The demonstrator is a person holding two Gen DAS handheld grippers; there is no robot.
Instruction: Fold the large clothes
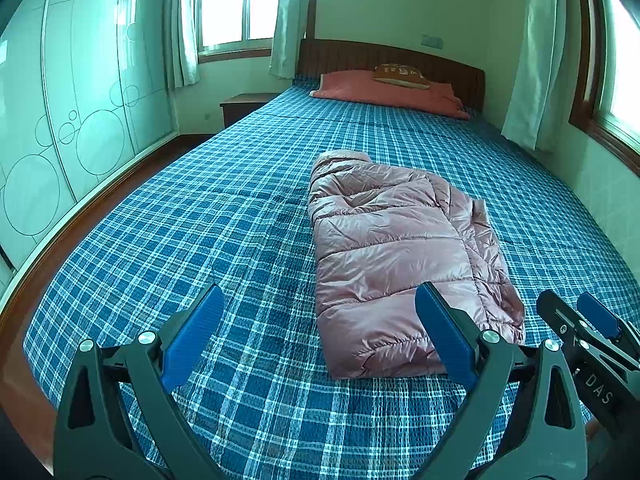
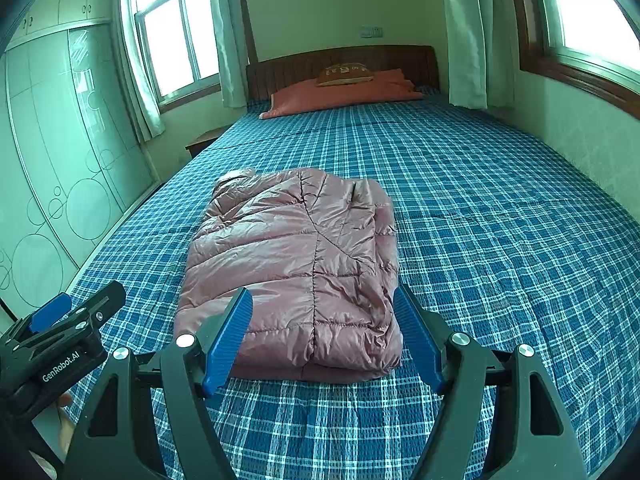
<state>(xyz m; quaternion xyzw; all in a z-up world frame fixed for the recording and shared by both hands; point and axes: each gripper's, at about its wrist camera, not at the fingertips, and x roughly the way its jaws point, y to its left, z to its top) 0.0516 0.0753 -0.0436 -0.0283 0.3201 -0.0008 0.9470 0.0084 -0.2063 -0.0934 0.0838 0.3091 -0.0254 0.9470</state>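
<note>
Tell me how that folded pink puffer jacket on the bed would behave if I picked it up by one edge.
The pink puffer jacket would probably flop and unfold, since it is soft quilted padding stacked in loose layers. Its shiny, wrinkled shell looks slippery, so layers may slide apart. It is likely light for its bulk, and should push easily across the plaid bedsheet.

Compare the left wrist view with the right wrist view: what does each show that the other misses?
Only the left wrist view shows the open jaws of the left gripper head-on and the jacket's right edge, plus "DAS" lettering on the other tool.

Only the right wrist view shows the open right gripper straddling the near end of the jacket, the wardrobe's upper cabinets, and "GenRobot.AI" lettering.

Both share the folded pink puffer jacket on the blue plaid bed, the orange pillow and the wooden headboard.
</note>
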